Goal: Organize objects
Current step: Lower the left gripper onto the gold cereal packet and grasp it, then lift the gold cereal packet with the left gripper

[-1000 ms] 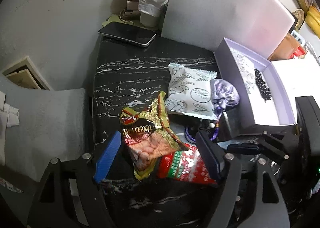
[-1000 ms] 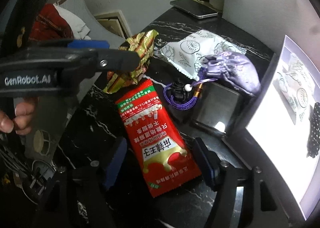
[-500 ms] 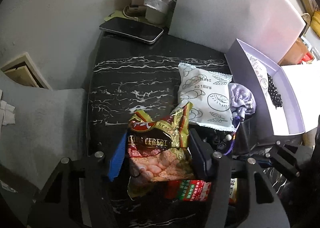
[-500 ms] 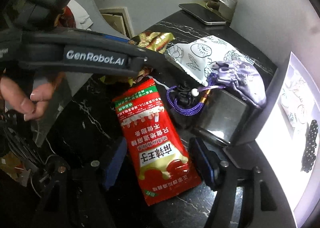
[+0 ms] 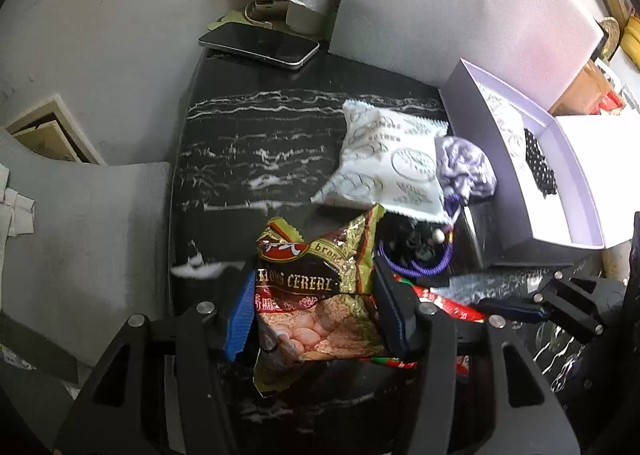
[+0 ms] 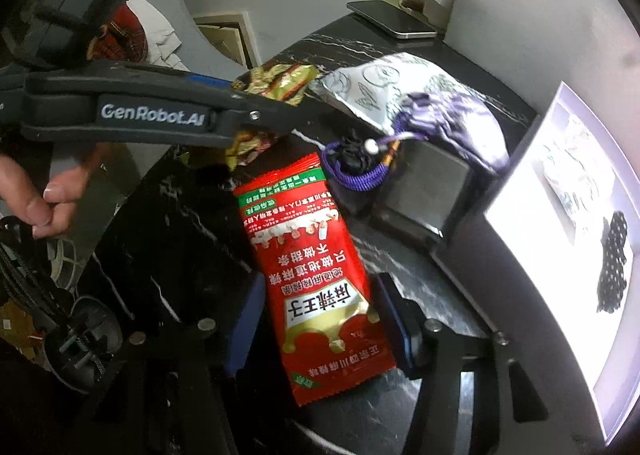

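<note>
While the gold-and-brown cereal packet (image 5: 316, 295) sits crumpled between the blue pads, the left gripper (image 5: 316, 309) is clamped on its two sides, the packet's top flap standing up above the fingers and its lower edge hanging toward the black marble tabletop (image 5: 256, 143). From the right wrist view the same packet (image 6: 280, 81) pokes out past the long black finger of the left gripper (image 6: 256, 115), which is marked "GenRobot.AI". Just beside the packet lies a red sachet (image 6: 316, 275) with white Chinese lettering, flat on the marble, and the right gripper (image 6: 320, 319) straddles it with its fingers apart, a pad on each side; whether the pads touch the sachet is hard to tell. Beyond these, a white snack bag (image 5: 390, 163) printed with leaf drawings lies against a lilac drawstring pouch (image 5: 466, 169), whose purple cord (image 6: 360, 171) coils over a dark square tin (image 6: 424, 191). Further right, an open lavender box (image 5: 520, 175) holds a string of black beads (image 5: 540, 163) and another white bag. At the far edge of the tabletop rests a dark phone (image 5: 260, 44).
</note>
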